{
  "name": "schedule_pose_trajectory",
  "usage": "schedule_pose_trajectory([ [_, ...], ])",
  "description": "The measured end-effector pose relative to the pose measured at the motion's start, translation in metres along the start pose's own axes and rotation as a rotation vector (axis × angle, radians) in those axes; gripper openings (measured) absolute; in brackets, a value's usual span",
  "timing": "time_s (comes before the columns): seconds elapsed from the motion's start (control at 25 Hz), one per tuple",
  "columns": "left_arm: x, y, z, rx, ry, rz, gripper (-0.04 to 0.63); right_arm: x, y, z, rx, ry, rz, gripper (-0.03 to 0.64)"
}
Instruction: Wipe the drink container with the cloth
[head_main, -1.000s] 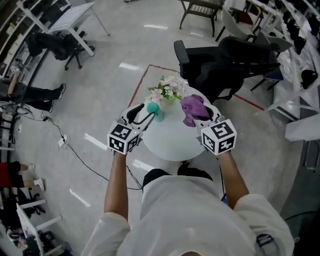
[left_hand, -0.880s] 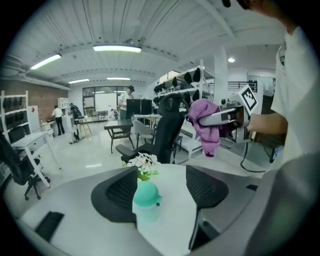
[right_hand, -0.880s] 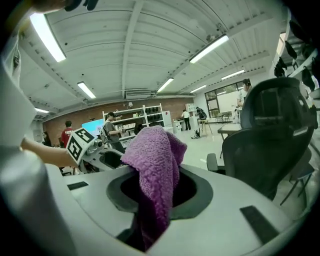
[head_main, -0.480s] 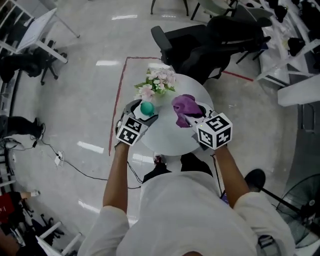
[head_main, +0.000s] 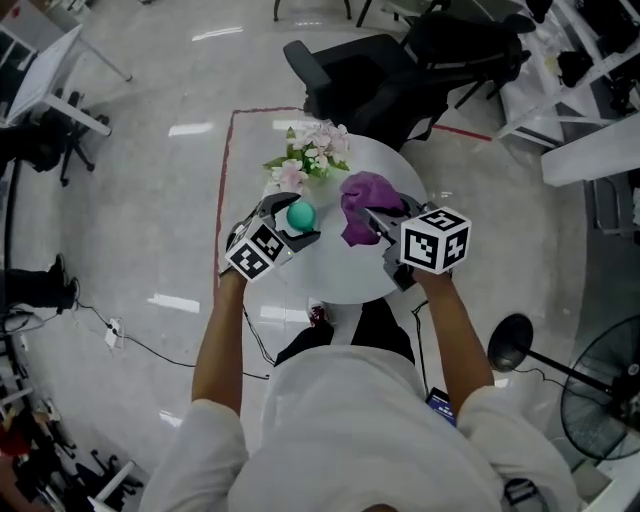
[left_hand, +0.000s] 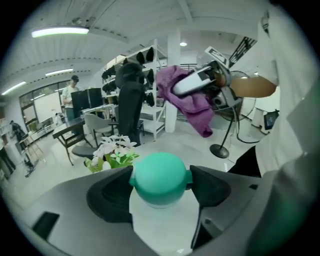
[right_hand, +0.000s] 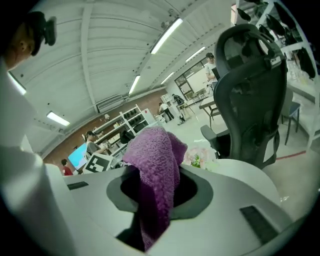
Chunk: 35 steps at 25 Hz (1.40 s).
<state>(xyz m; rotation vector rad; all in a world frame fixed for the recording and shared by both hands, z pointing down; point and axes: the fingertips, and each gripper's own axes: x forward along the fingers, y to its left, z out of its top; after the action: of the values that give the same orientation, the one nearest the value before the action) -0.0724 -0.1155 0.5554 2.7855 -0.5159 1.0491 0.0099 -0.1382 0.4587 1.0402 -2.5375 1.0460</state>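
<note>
A white drink bottle with a teal cap (head_main: 301, 215) (left_hand: 160, 179) stands on the round white table (head_main: 340, 275). My left gripper (head_main: 292, 222) (left_hand: 161, 192) reaches round it from the left. Its jaws stand wide on either side of the cap and are closing, with the bottle between them and no firm press visible. My right gripper (head_main: 375, 222) (right_hand: 157, 187) is shut on a purple cloth (head_main: 365, 200) (right_hand: 155, 165), which hangs from it in a bunch just right of the bottle. The left gripper view shows that cloth (left_hand: 192, 102) hanging in the air above the table.
A bunch of pink and white flowers (head_main: 312, 155) (left_hand: 112, 152) stands at the table's far edge behind the bottle. A black office chair (head_main: 360, 75) is beyond the table. Red tape (head_main: 225, 190) marks the floor on the left. A floor fan (head_main: 600, 400) stands at the lower right.
The left gripper's jaws have spread from the bottle, which now stands on the table. The right gripper still holds the cloth and sits a little closer to the bottle.
</note>
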Motion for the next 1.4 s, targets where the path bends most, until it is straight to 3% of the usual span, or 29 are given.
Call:
schedule_pose_trajectory([
  [0.16,-0.002,-0.019,0.000,0.078,-0.019,-0.102,0.362,0.022,0.008,-0.016,0.123,0.033,0.094,0.107],
  [0.32,0.003,-0.024,0.002,0.087,-0.049,-0.129,0.362,0.044,0.027,-0.036,0.253,0.083,0.262,0.107],
  [0.4,0.004,-0.026,0.003,0.080,-0.059,-0.144,0.360,0.056,0.029,-0.047,0.295,0.105,0.287,0.106],
  [0.64,0.008,-0.029,0.006,0.070,-0.079,-0.160,0.359,0.074,0.001,-0.068,0.369,0.082,0.235,0.107],
  [0.96,0.008,-0.028,0.001,0.041,-0.075,-0.158,0.357,0.093,-0.042,-0.114,0.394,0.091,0.095,0.106],
  [1.4,0.010,-0.029,0.006,0.010,-0.091,-0.162,0.353,0.120,-0.096,-0.177,0.371,0.168,-0.112,0.106],
])
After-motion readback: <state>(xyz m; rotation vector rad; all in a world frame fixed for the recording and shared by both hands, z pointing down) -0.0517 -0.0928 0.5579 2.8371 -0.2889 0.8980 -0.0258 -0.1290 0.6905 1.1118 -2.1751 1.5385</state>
